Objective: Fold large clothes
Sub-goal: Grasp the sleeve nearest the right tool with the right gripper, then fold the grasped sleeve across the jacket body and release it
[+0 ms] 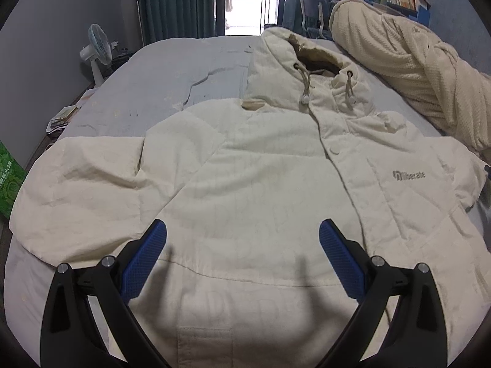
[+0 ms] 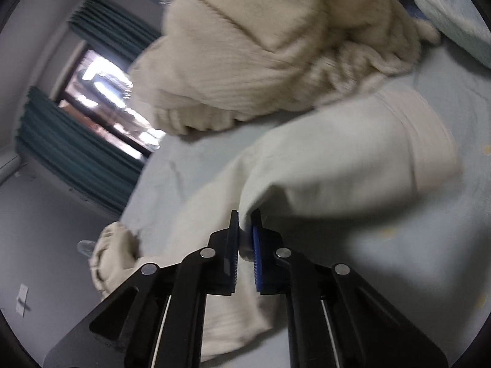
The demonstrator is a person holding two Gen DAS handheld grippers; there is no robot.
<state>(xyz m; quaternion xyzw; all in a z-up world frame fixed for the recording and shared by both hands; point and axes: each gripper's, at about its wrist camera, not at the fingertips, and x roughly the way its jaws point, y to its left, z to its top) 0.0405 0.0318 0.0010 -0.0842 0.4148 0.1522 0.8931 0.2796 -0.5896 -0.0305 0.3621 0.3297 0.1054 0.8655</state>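
Note:
A cream hooded jacket (image 1: 260, 178) lies front-up on the bed, hood at the far end, its left sleeve (image 1: 79, 190) spread out to the left. My left gripper (image 1: 242, 230) is open and empty, hovering over the jacket's lower front. In the right wrist view my right gripper (image 2: 245, 224) is shut on a fold of the jacket's right sleeve (image 2: 337, 165), lifting it off the sheet; the sleeve cuff (image 2: 429, 141) hangs to the right. The view is blurred by motion.
The bed (image 1: 184, 61) has a pale blue sheet. A cream knitted blanket (image 1: 414, 70) is heaped at the far right, also in the right wrist view (image 2: 260, 55). A white fan (image 1: 96, 52) stands left of the bed. A green box (image 1: 9, 184) is at the left edge.

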